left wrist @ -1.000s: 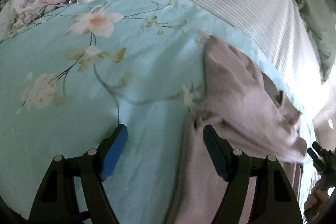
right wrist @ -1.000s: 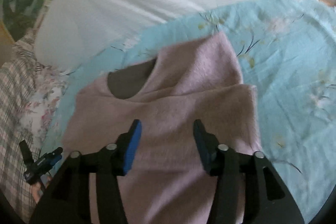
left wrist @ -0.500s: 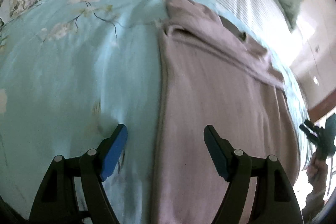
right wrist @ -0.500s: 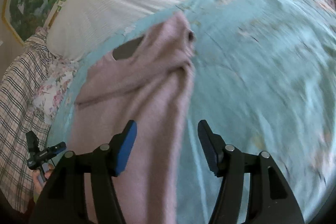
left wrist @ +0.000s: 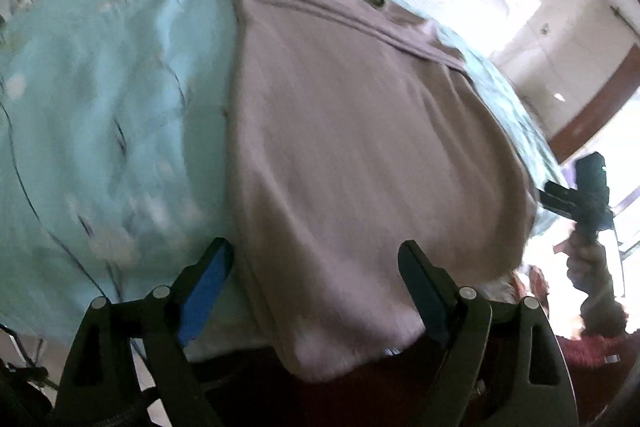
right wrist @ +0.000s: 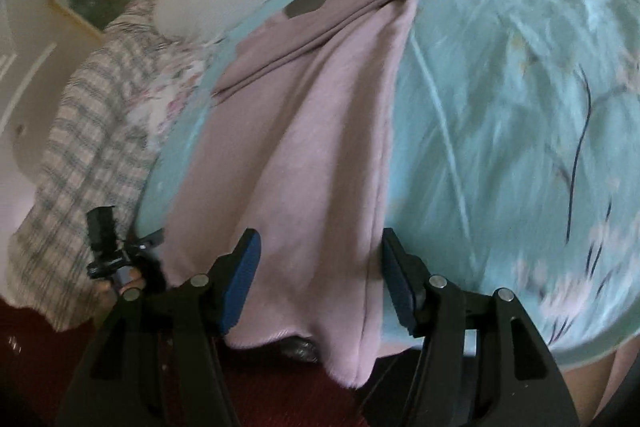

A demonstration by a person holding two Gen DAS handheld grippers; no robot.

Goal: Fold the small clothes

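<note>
Mauve knit, soft and limp, the sweater (left wrist: 360,147) lies lengthwise on the blue floral bedsheet (left wrist: 100,107), its hem drooping over the bed's near edge. It looks light, likely to sag and bunch when lifted. Both the left gripper (left wrist: 316,291) and right gripper (right wrist: 320,275) hover spread wide, holding nothing. The two hem corners seem the best places to pinch.

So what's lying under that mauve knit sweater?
The mauve knit sweater lies on a light-blue floral bedsheet; its hem overhangs the edge. Anything beneath the fabric is hidden.
</note>
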